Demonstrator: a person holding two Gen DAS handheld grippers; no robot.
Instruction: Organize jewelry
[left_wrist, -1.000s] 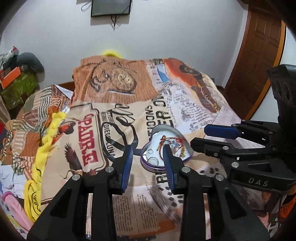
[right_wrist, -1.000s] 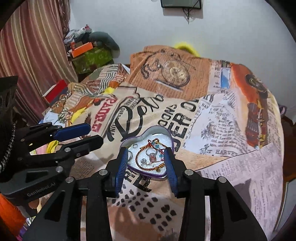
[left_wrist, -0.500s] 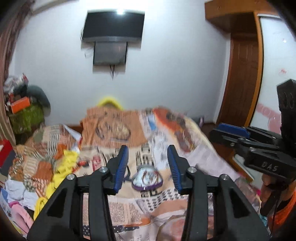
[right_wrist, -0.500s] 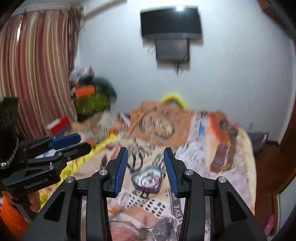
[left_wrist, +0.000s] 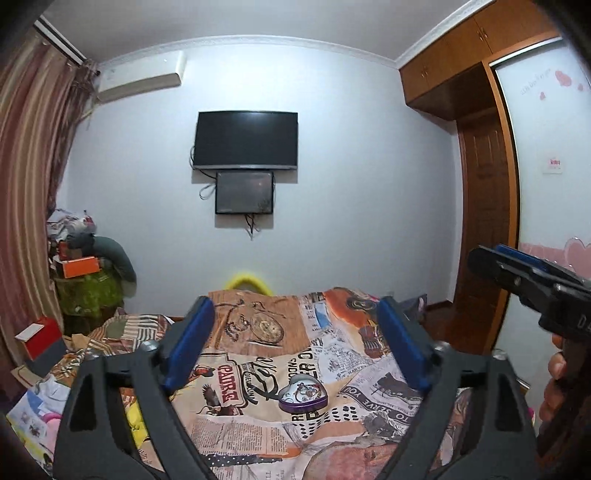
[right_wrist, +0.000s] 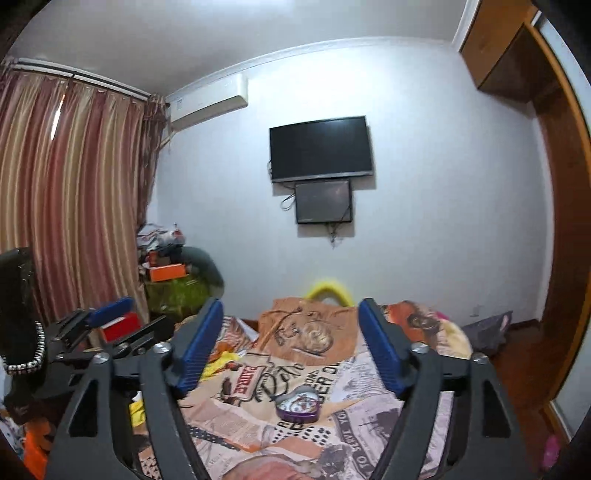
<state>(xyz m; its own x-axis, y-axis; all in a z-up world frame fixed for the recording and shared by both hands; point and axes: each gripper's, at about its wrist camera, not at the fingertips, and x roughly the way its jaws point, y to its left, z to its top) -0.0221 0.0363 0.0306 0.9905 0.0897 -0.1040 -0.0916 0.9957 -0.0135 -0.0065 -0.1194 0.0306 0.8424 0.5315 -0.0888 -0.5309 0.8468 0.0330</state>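
Observation:
A purple heart-shaped tin (left_wrist: 303, 395) lies open on the bed with several pieces of jewelry inside. It also shows in the right wrist view (right_wrist: 298, 404). My left gripper (left_wrist: 295, 347) is open and empty, held well back from the tin and above it. My right gripper (right_wrist: 291, 347) is open and empty too, likewise raised and far from the tin. The right gripper shows at the right edge of the left wrist view (left_wrist: 517, 269). The left gripper shows at the left of the right wrist view (right_wrist: 107, 325).
The bed is covered by a printed patchwork blanket (left_wrist: 258, 332). A television (left_wrist: 245, 140) hangs on the far wall. Piled boxes and clothes (left_wrist: 81, 273) stand at the left by the striped curtain (right_wrist: 66, 206). A wooden wardrobe (left_wrist: 484, 184) is at the right.
Both grippers have pulled back and up from the heart tin, which now looks small and far. Both sets of jaws have opened wider.

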